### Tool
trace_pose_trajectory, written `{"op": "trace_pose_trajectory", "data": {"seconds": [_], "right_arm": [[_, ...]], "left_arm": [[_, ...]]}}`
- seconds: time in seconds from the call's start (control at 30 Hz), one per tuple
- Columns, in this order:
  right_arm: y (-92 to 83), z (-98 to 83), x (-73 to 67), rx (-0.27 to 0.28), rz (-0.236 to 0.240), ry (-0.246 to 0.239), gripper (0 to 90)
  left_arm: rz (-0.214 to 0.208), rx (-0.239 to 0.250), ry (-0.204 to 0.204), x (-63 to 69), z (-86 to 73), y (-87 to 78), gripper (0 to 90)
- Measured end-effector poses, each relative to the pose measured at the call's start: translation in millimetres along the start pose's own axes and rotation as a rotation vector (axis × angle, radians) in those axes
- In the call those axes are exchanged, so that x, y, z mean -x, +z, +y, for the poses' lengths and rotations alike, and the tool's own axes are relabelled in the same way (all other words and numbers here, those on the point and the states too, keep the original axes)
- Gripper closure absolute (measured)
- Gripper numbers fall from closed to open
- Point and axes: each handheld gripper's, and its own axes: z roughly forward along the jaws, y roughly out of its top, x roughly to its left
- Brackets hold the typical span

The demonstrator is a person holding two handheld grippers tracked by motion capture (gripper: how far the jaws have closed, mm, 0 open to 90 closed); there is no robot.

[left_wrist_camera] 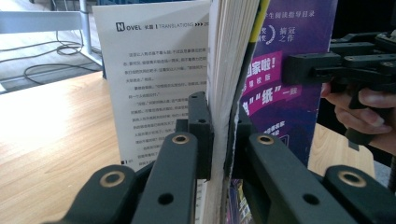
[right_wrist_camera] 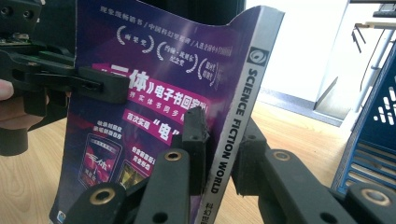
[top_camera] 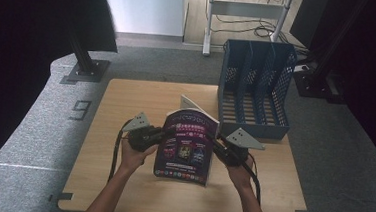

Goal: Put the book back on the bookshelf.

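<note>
A magazine (top_camera: 187, 146) is held upright above the wooden table (top_camera: 126, 96), just in front of the blue file rack (top_camera: 255, 88), with its purple cover turned toward the person. The left gripper (top_camera: 160, 135) is clamped on the open page edge, its jaws pinching the block of pages and the cover together (one printed white page (left_wrist_camera: 154, 79) stands loose behind them). The right gripper (top_camera: 219, 144) is clamped on the spine (right_wrist_camera: 238, 112), which carries the lettering SCIENCE FICTION WORLD; its jaws are pressed against both sides of the spine. Each gripper is carried by one hand at the magazine's side.
</note>
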Motion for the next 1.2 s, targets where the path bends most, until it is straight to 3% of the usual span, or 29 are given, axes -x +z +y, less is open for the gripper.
{"op": "trace_pose_trajectory", "data": {"seconds": [0.3, 0.47, 0.83, 1.2], "right_arm": [[7.0, 3.7, 4.5, 0.005, -0.017, -0.007, 77.2], [7.3, 2.5, 5.4, 0.024, -0.032, -0.014, 77.9], [-6.6, -1.6, -0.5, 0.049, 0.014, -0.024, 78.7], [-12.7, -3.5, -6.9, 0.065, 0.044, -0.032, 79.6]], "left_arm": [[0.039, -0.007, 0.020, -6.8, 8.5, 9.8, 85.8], [0.041, -0.003, 0.026, -4.6, 8.8, 9.4, 85.1], [0.033, 0.044, 0.004, -3.3, -4.1, -2.7, 74.7], [0.041, 0.046, -0.005, -6.0, -7.2, -4.6, 69.9]]}}
